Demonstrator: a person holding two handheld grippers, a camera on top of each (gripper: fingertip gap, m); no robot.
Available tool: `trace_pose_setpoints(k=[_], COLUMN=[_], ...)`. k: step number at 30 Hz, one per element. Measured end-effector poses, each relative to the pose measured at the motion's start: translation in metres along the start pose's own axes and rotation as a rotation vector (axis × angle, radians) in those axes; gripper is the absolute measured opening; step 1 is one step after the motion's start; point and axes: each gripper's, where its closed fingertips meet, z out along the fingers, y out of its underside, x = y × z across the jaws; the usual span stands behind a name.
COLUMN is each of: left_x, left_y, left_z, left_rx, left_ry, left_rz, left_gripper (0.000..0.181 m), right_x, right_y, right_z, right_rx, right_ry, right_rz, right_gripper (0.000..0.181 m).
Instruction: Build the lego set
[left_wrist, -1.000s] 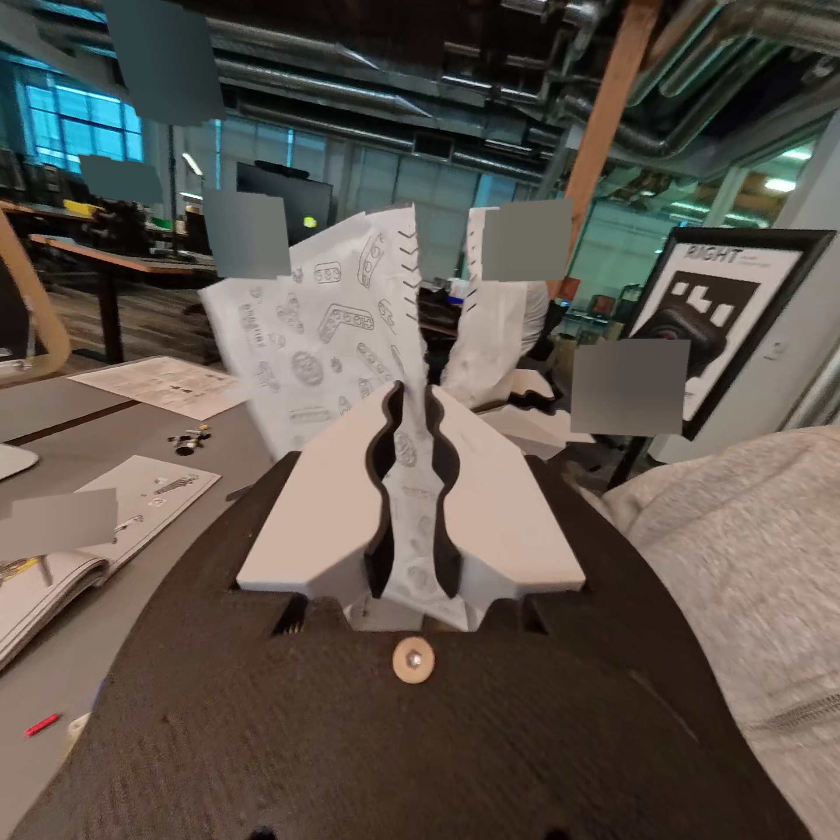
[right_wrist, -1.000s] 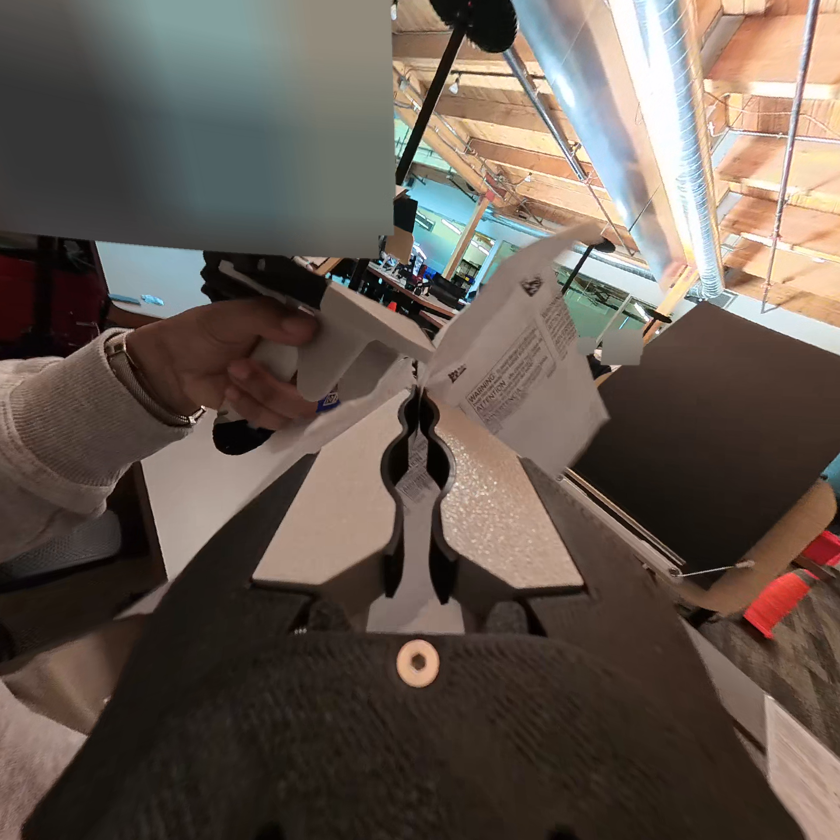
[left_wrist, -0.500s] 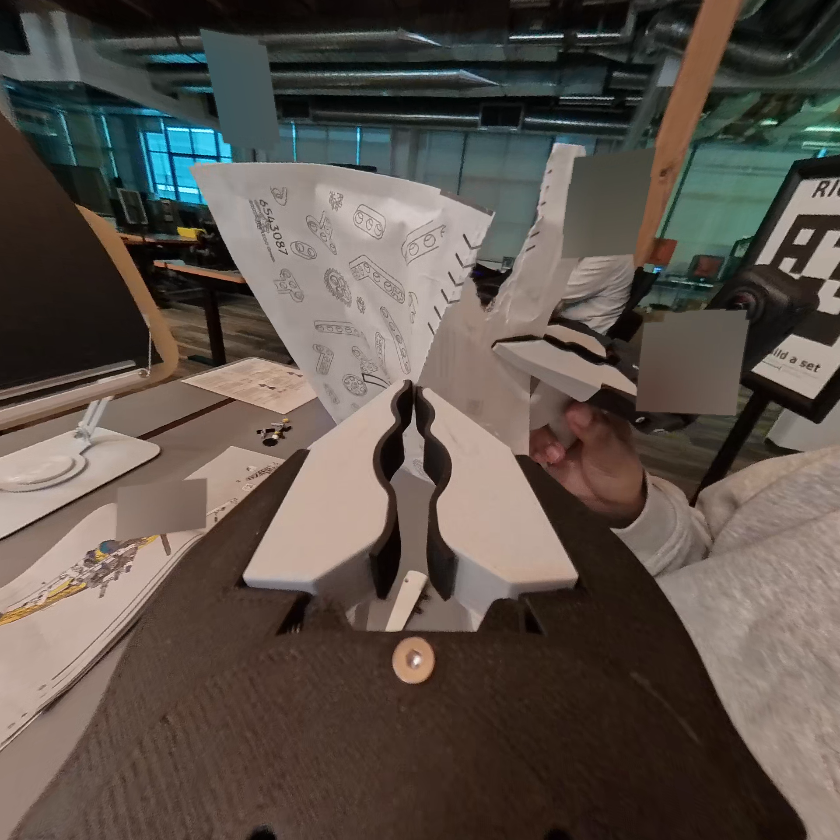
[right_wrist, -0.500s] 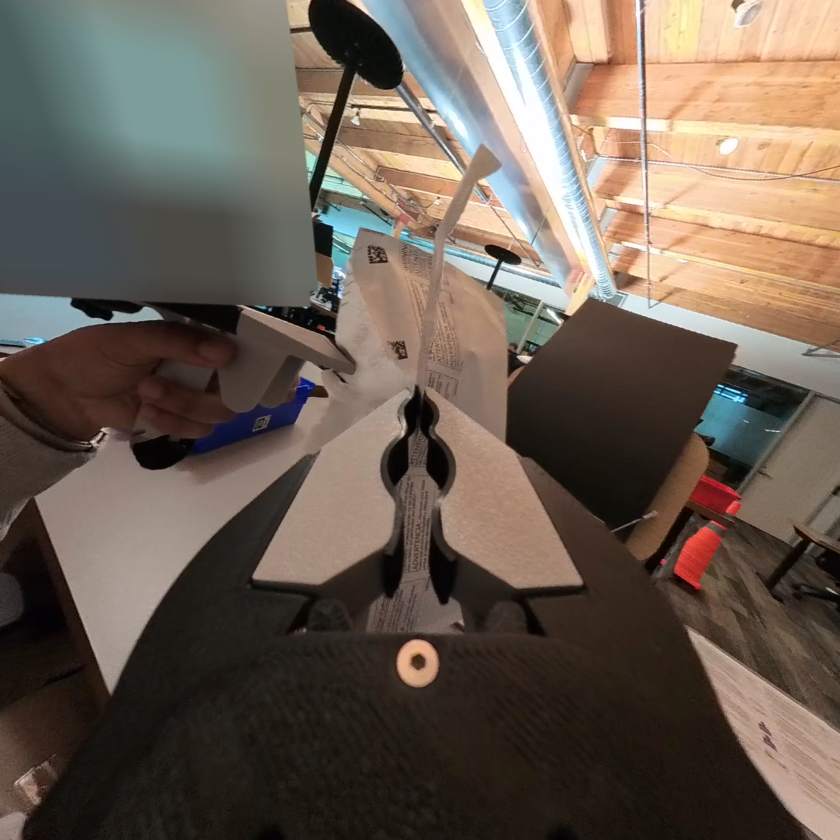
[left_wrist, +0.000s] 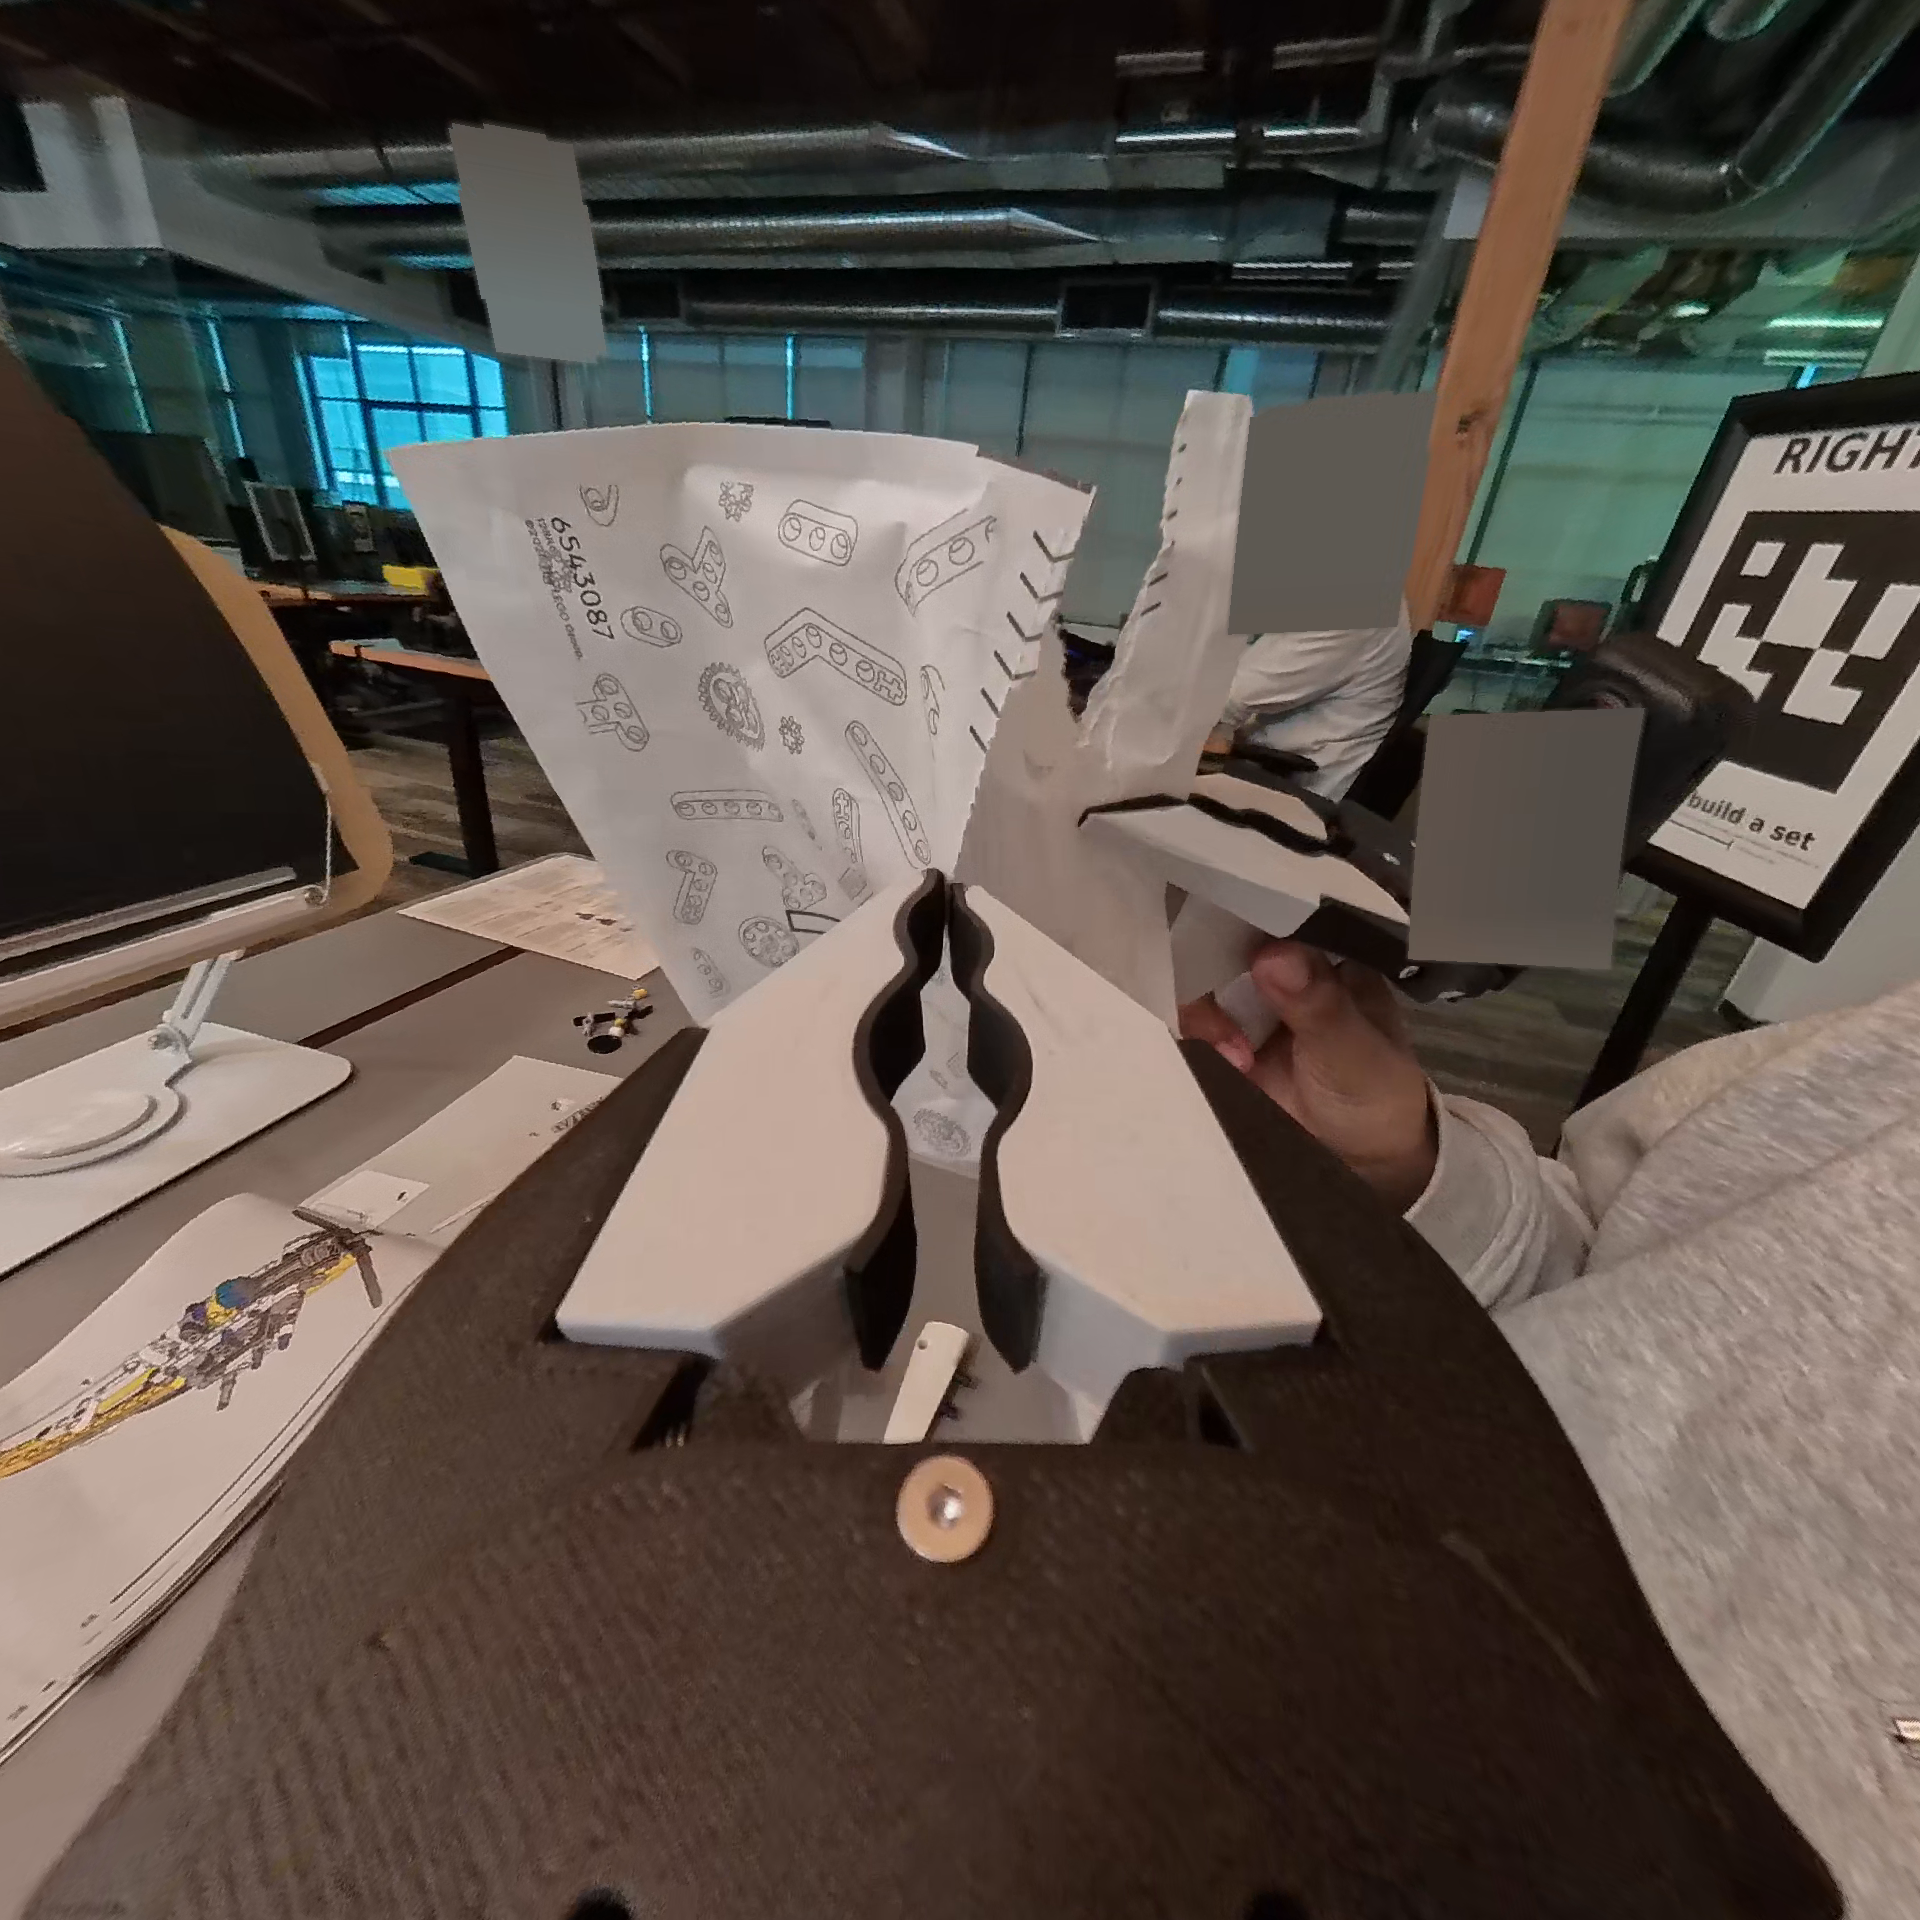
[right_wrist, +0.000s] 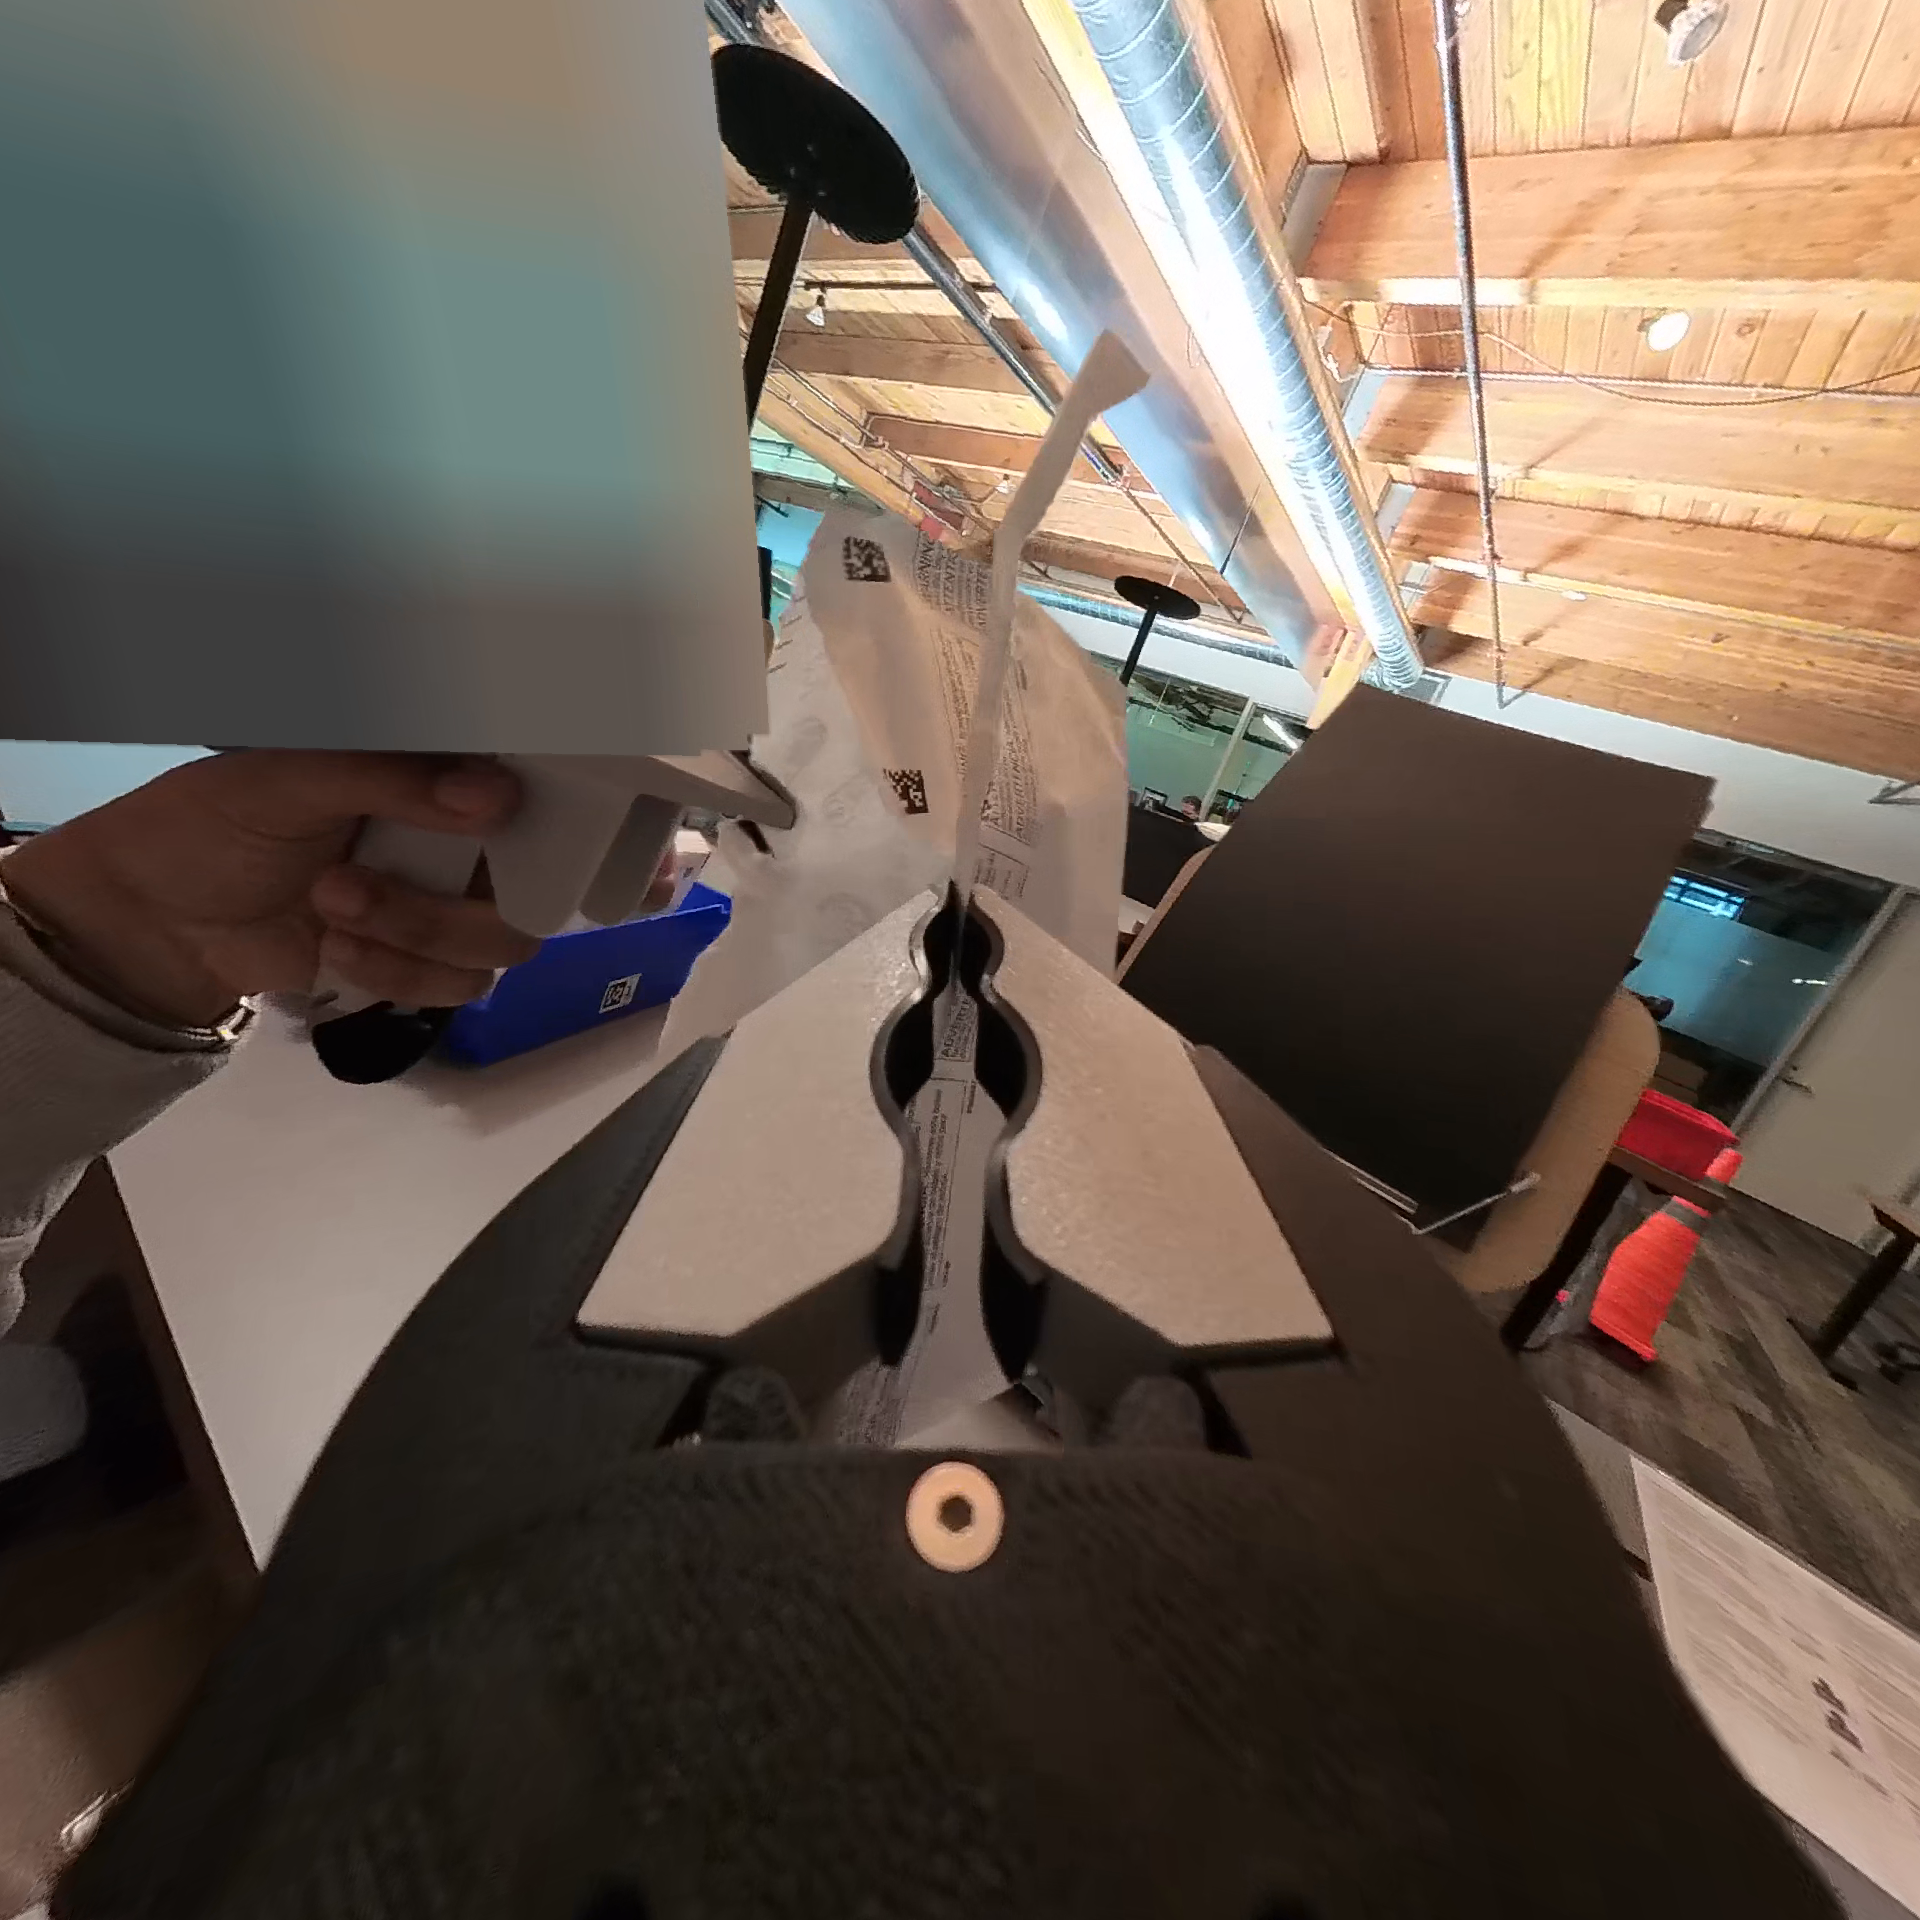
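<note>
Left gripper (left_wrist: 945, 914) pressed together, pinching the white paper lego bag (left_wrist: 748, 707) at its lower edge; bag fans up and left from the fingertips, printed part outlines facing the camera. Bag's top-right edge is torn ragged, with a separated strip (left_wrist: 1184, 582) standing up toward the right. Right gripper (right_wrist: 961, 914) also closed, clamped on that bag's paper, which runs back through the slot between its fingers; a thin strip (right_wrist: 1039, 540) rises straight up from the tips. In the left wrist view the right gripper (left_wrist: 1247, 842) sits just right of the bag, held by a hand (left_wrist: 1320, 1049) in a grey sleeve. Both grippers are up in the air above the grey table (left_wrist: 436, 997), free space around them. On the table, left: open instruction booklet (left_wrist: 177, 1382), loose sheet (left_wrist: 551, 914), a few small parts (left_wrist: 613, 1023), white stand base (left_wrist: 156, 1091). Blue bin (right_wrist: 613, 977) on the white desk (right_wrist: 364, 1174) in the right wrist view, beyond the left gripper (right_wrist: 675, 821).
</note>
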Motion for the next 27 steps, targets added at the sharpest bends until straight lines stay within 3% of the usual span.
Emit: trace_pose_setpoints(k=[6, 13, 21, 23, 26, 27], left_x=[-0.001, -0.028, -0.049, -0.051, -0.064, -0.071], left_y=[-0.001, -0.003, -0.02, -0.024, -0.034, -0.038], left_z=[-0.001, 0.0, -0.018, -0.025, -0.043, -0.052], left_rx=[0.016, 0.059, 0.188, 0.217, 0.285, 0.308], left_ry=[0.024, -0.102, -0.121, -0.106, -0.155, -0.186], left_rz=[-0.033, -0.076, -0.213, -0.253, -0.267, -0.262], left_gripper=[0.0, 0.0, 0.0, 0.0, 0.0, 0.0], right_x=[-0.015, -0.042, -0.062, -0.062, -0.067, -0.069], right_y=[0.004, 0.035, 0.055, 0.058, 0.051, 0.049], right_z=[0.007, 0.023, 0.052, 0.064, 0.082, 0.09], right_rx=[-0.017, -0.142, -0.265, -0.29, -0.278, -0.278], right_ry=[-0.053, -0.157, -0.228, -0.226, -0.253, -0.257], right_rz=[0.007, 0.051, -0.008, -0.073, -0.152, -0.167], right_gripper=[0.0, 0.056, 0.065, 0.047, 0.002, 0.001])
